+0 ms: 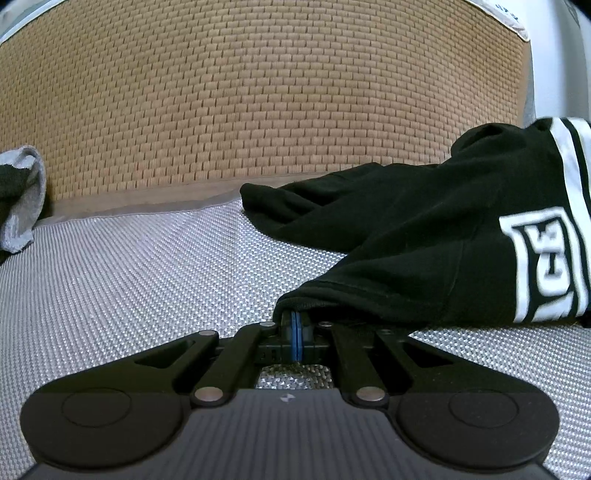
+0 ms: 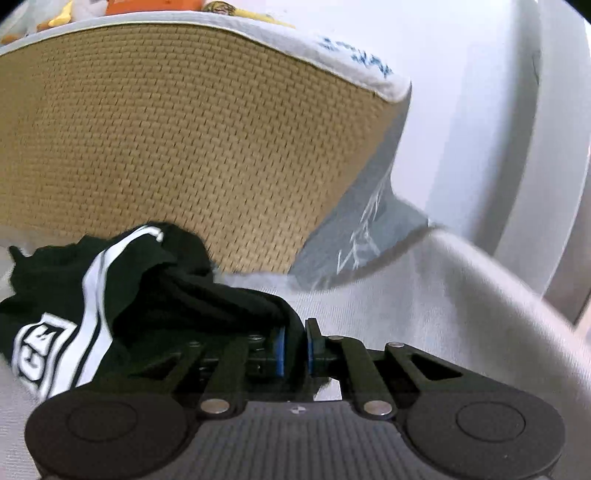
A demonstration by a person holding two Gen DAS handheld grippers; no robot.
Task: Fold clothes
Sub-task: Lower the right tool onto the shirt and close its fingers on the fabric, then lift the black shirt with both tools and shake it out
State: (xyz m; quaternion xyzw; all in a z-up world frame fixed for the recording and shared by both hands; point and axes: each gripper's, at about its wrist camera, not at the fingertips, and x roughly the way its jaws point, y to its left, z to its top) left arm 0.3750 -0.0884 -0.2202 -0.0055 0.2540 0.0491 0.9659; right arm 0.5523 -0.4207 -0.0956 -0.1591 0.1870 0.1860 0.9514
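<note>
A black garment point(image 1: 424, 236) with white stripes and a white block logo lies crumpled on a grey woven surface point(image 1: 129, 280). My left gripper point(image 1: 295, 318) is shut on the garment's hem, and the cloth drapes over the blue pads point(image 1: 294, 334). In the right wrist view the same black garment point(image 2: 155, 295) is bunched at the left, and one fold of it runs in between the blue pads point(image 2: 279, 350). My right gripper point(image 2: 295, 328) is shut on that fold. The cloth hides both grippers' fingertips.
A tan woven mat point(image 1: 258, 92) rises behind the surface. A grey cloth point(image 1: 22, 199) lies at the far left. In the right wrist view, clear plastic point(image 2: 362, 243) and a white wall point(image 2: 480, 129) stand to the right, with colourful items point(image 2: 147, 5) beyond the mat's top edge.
</note>
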